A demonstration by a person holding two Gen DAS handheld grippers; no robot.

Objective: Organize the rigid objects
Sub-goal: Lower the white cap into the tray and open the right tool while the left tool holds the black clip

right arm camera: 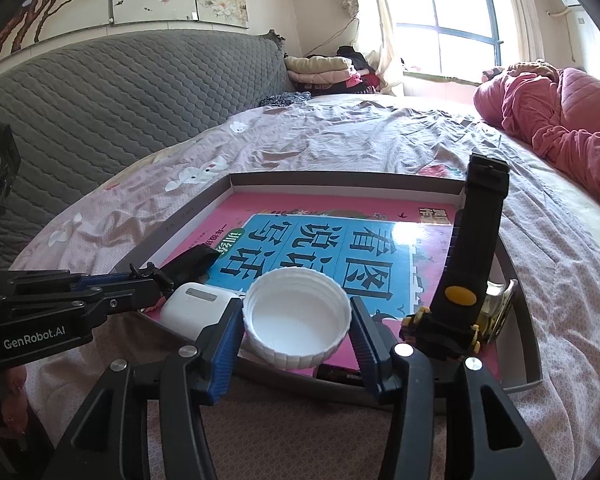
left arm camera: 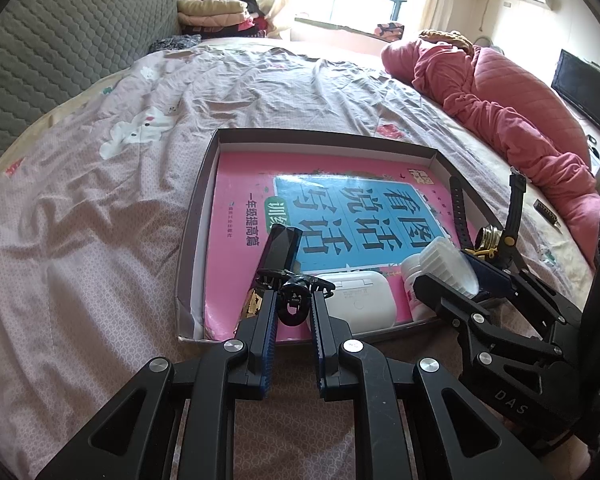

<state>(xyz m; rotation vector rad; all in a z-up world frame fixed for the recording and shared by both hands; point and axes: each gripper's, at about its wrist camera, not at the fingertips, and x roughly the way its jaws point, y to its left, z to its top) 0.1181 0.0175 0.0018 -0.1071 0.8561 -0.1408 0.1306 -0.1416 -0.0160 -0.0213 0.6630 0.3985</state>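
"GenRobot.AI" read on left gripper point(right arm camera: 156, 276) body, lower left of right wrist view. "DAS" on right gripper point(left arm camera: 452, 276) arm, lower right of left wrist view. Pink book point(left arm camera: 236, 200) cover: upside-down "看图说话", "一年级提高篇".

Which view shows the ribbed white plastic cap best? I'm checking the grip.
The right wrist view: the ribbed white plastic cap sits open-side up, centred between the right gripper pads. The left wrist view shows only its ribbed side.
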